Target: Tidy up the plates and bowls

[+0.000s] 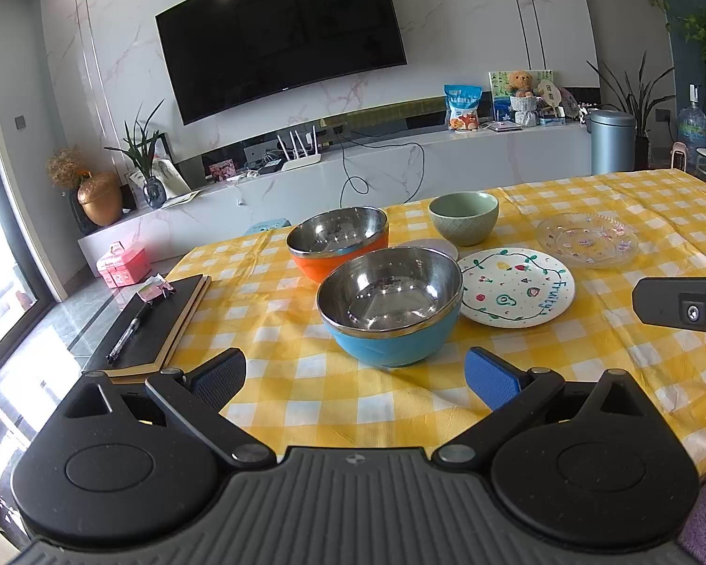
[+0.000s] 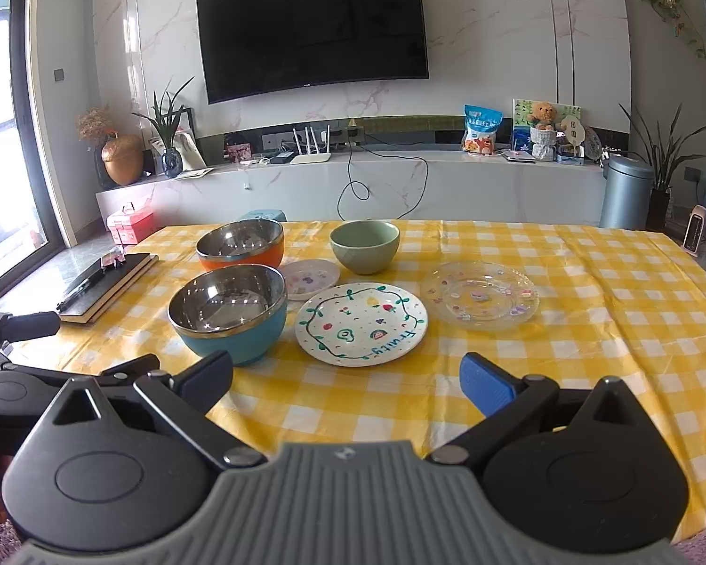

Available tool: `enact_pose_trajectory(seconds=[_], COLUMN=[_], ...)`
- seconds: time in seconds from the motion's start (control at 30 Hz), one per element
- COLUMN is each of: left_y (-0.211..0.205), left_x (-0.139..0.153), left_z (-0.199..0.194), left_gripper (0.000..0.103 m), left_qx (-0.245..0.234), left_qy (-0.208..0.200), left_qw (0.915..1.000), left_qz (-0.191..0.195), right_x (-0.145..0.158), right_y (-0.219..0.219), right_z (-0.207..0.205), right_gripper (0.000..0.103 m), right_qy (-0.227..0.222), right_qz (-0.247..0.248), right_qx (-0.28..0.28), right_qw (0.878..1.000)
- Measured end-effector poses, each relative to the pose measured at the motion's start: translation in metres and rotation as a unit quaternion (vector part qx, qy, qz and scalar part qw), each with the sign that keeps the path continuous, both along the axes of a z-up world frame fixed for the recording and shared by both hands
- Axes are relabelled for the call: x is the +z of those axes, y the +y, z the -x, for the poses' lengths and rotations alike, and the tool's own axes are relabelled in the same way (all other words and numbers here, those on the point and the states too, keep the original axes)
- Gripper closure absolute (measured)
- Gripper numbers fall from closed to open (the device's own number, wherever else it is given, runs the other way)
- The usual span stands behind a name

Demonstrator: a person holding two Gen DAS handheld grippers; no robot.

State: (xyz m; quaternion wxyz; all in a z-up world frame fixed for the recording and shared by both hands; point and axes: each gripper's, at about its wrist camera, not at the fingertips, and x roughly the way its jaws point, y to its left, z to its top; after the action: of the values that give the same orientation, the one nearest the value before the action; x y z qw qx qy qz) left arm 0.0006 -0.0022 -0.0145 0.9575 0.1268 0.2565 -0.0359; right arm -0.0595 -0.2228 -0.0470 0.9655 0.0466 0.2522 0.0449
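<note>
Since nothing is stacked yet, I take the blue bowl (image 1: 393, 310) as my landmark: it sits on the desk (image 1: 588, 376) straight ahead of my left hand-held gripper (image 1: 355, 376), whose jaws are spread wide and empty. My right hand-held gripper (image 2: 346, 383), equally released, faces the fruit plate (image 2: 361, 320) just right of that bowl, so I judge the left nearer.

The steel-lined blue bowl (image 1: 390, 315) and steel-lined orange bowl (image 1: 338, 241) are hiding most of the small pale patterned plate (image 1: 430, 248) in the left view; the other black gripper (image 1: 682, 310) is running off the right edge
</note>
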Motion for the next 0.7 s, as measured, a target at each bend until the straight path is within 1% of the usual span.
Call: enact_pose_trajectory(seconds=[0.57, 0.7], left_y=[-0.0010, -0.0028], left_x=[-0.0019, -0.0063], left_z=[-0.0004, 0.0009], left_gripper=[0.000, 0.000], left_qx=[-0.001, -0.002], left_qy=[0.002, 0.003], left_qw=[1.0000, 1.0000], left_qz=[0.000, -0.001], right_x=[0.0000, -0.0002], right_y=[0.0018, 0.0019], right_z=[-0.0001, 0.0000], right_gripper=[0.002, 0.002], right_qy=[0.001, 0.001], right_qz=[-0.002, -0.001], right_qx=[0.000, 0.000], right_qw=[1.000, 1.000])
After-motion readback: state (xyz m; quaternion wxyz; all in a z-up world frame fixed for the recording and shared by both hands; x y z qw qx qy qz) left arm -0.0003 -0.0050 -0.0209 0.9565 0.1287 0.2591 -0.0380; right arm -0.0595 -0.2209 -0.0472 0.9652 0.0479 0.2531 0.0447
